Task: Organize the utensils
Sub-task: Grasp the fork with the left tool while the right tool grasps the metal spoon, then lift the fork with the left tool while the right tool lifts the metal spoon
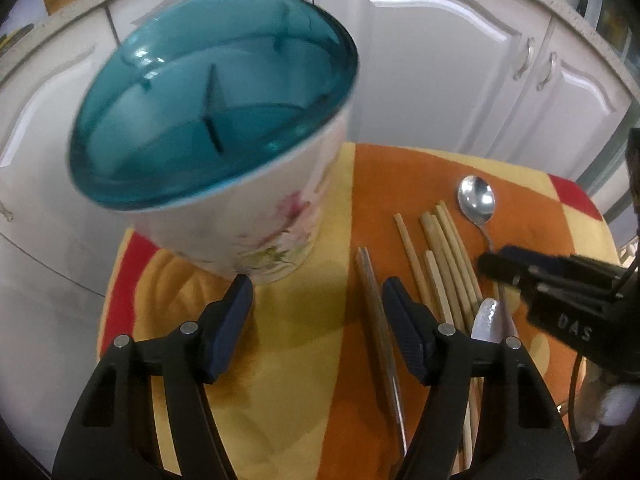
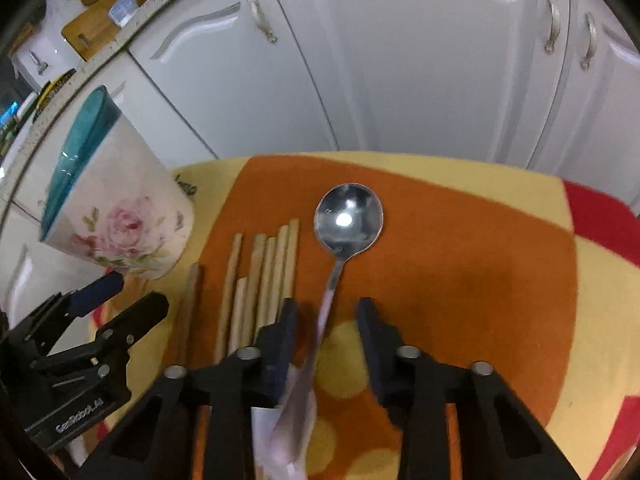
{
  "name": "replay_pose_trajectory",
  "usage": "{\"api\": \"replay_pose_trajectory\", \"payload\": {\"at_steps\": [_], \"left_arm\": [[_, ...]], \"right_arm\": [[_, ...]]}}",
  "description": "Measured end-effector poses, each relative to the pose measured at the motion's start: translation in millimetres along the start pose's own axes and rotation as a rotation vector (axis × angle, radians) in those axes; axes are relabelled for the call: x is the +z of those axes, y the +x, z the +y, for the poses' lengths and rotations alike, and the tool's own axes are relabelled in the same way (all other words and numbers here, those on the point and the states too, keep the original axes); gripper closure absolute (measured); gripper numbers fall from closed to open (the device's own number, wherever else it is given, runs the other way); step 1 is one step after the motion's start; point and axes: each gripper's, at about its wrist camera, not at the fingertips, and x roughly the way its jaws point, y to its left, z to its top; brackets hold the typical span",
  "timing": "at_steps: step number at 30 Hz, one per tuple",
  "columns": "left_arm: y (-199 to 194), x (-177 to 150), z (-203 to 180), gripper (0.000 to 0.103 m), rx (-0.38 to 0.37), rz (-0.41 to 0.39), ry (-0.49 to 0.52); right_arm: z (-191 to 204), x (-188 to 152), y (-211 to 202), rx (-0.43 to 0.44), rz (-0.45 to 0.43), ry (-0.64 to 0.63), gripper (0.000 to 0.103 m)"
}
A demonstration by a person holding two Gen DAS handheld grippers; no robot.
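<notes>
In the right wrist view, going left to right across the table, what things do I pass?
Other hand-held gripper → floral cup → wooden chopsticks → metal spoon → bare orange patch of the cloth.

Item count, as visible:

- Cup [image 2: 116,204]: one, white with a rose print and a teal interior.
- Metal spoon [image 2: 348,220]: one.
- White-handled utensil [image 1: 490,320]: one; only part of it shows, so its type cannot be told.
- Wooden chopsticks [image 2: 276,276]: about six pale sticks in a group. Overlap and blur make the exact count uncertain.
- Darker stick [image 1: 370,284]: one, lying apart from the group.
- Tablecloth [image 2: 460,264]: one, patterned orange, yellow and red.
- Cabinet door handles [image 2: 553,24]: three in the right wrist view.
</notes>
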Motion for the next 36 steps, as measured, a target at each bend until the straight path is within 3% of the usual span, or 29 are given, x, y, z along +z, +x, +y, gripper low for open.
{"api": "replay_pose_trajectory", "payload": {"at_steps": [2,6,9,11,13,18,19,20,22,27,30,33,36], "left_arm": [[5.3,0.8,-2.5,0.036,0.003,0.013,0.007],[13.0,0.6,-8.6,0.036,-0.007,0.028,0.019],[22.9,0.6,-9.4,0.066,-0.056,0.073,0.006],[21.3,-0.5,-9.7,0.072,-0.068,0.055,0.007],[18.9,-2.3,-9.0,0.090,-0.099,0.050,0.023],[11.8,-13.2,10.6,0.091,-0.198,0.101,-0.014],[10.7,-14.4,13.2,0.091,-0.207,0.108,-0.016],[9.0,-16.6,16.1,0.091,-0.213,0.117,-0.016],[7.7,-20.3,20.9,0.090,-0.217,0.125,-0.014],[7.3,-22.8,21.2,0.090,-0.203,0.148,-0.010],[8.9,-20.9,19.7,0.088,-0.195,0.154,-0.007],[14.6,-14.7,11.0,0.080,-0.200,0.158,-0.007],[18.1,-9.9,3.9,0.069,-0.208,0.160,-0.011]], "right_arm": [[-9.7,-2.2,-2.6,0.018,-0.004,0.036,0.097],[-22.6,-16.4,-17.1,-0.009,0.001,0.030,0.098],[-36.4,-32.5,-29.2,-0.021,0.013,0.041,0.098],[-44.3,-43.9,-37.5,-0.014,0.021,0.058,0.098],[-47.6,-52.5,-42.4,-0.012,0.031,0.063,0.098],[-47.8,-66.2,-50.0,0.052,0.065,0.048,0.097],[-51.2,-65.1,-51.4,0.054,0.050,0.054,0.089],[-54.8,-64.2,-52.5,0.045,0.035,0.059,0.070],[-63.0,-54.7,-54.7,0.040,-0.017,0.070,0.062],[-77.9,-19.0,-41.7,0.063,-0.076,0.041,0.062],[-76.0,-5.6,-24.4,0.114,-0.053,-0.009,0.062],[-72.4,0.5,-17.2,0.141,-0.078,-0.066,0.062],[-69.7,3.7,-11.2,0.182,-0.050,-0.084,0.082]]}}
